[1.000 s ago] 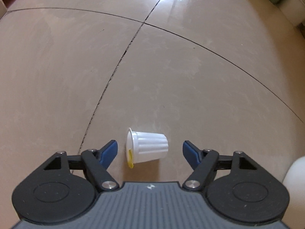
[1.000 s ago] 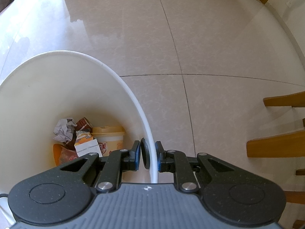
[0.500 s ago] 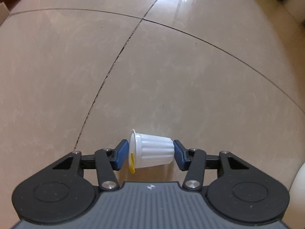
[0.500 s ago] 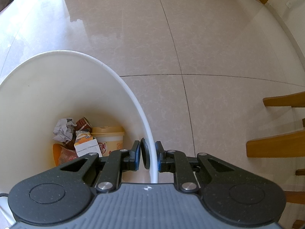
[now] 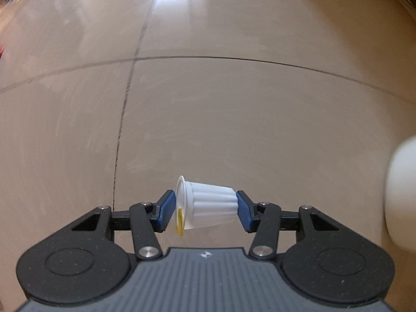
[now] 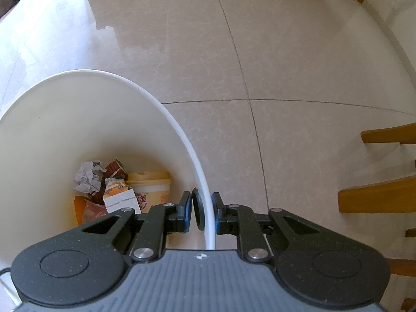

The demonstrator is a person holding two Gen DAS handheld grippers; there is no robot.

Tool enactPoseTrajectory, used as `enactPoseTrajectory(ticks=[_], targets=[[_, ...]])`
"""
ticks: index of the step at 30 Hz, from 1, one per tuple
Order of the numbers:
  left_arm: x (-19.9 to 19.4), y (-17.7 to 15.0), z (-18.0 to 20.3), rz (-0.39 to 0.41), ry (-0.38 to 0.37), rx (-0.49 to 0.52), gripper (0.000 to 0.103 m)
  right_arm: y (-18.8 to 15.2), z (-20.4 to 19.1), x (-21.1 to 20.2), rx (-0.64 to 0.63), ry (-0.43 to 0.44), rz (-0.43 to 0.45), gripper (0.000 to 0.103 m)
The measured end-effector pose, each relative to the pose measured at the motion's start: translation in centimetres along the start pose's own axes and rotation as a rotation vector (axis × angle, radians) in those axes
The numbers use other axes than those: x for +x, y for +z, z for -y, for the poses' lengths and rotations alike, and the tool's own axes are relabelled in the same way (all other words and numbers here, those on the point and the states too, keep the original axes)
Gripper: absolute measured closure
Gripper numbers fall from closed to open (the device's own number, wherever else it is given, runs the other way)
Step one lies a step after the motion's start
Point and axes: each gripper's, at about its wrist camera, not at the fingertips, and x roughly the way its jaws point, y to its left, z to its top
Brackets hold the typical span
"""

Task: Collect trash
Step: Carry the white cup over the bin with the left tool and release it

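A small white ribbed plastic cup [image 5: 208, 205] with a yellow trace at its rim lies sideways between the blue pads of my left gripper [image 5: 204, 210], which is shut on it and holds it above the tiled floor. My right gripper [image 6: 202, 213] is shut on the rim of a white trash bin [image 6: 182, 140], one pad inside the wall and one outside. In the bin lie crumpled paper [image 6: 87, 176], a small carton [image 6: 119, 199], an orange-lidded tub [image 6: 150, 187] and wrappers.
Beige floor tiles with dark grout lines [image 5: 124, 119] fill both views. A blurred white shape [image 5: 403, 195], probably the bin's side, stands at the right edge of the left wrist view. Wooden chair rungs [image 6: 384, 195] are at the right of the right wrist view.
The left gripper closed on the cup, which lay on the floor between open fingers, then lifted it and rolled; the floor lines have swung. The right gripper and the bin have not moved.
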Motion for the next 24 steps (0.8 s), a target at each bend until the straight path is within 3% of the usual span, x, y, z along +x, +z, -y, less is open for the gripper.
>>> enactPoseTrajectory(ticks=[10,19,24], targets=[[-8.9,1.0,5.3,0.030,-0.072,0.222,0.053,0.2,-0.1,0.1,-0.006,-0.004,-0.007,0.084],[-22.1,3.8,12.4,0.220,-0.254,0.365,0.053,0.2,0.0,0.2,0.000,0.003,-0.014,0.084],[-25.5,4.4,18.6,0.268,-0.367,0.452,0.053,0.1,0.2,0.0,0.006,0.011,-0.016,0.084]])
